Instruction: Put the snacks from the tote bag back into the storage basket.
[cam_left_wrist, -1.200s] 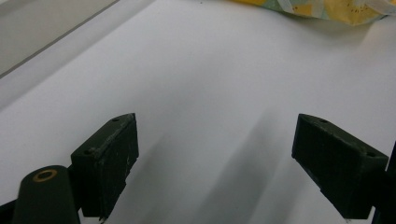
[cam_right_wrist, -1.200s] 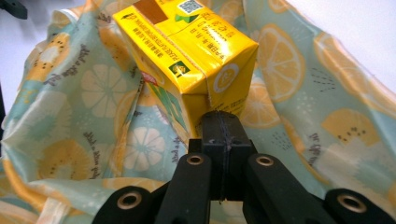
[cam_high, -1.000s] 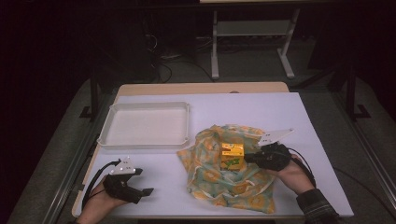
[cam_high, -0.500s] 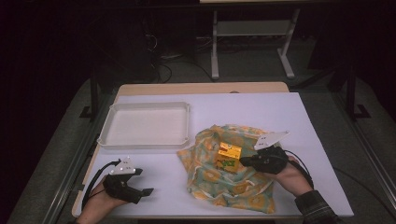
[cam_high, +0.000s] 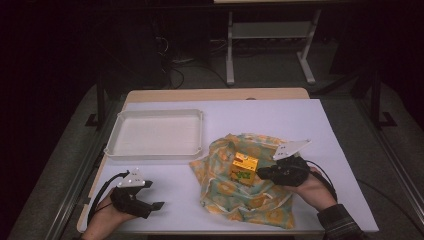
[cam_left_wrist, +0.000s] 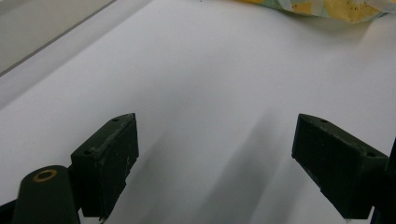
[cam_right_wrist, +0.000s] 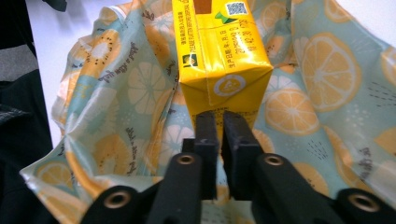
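Both grippers were black: the left gripper and the right gripper. Each carried a grey three-cornered plate and trailed a black cable. A dark plaid sleeve showed at 5 o'clock.

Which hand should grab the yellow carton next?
Right. The right gripper is at the yellow carton on the fruit-print cloth, fingers nearly together with nothing between them, having just parted slightly. The left gripper rests open over bare table, away from the cloth.
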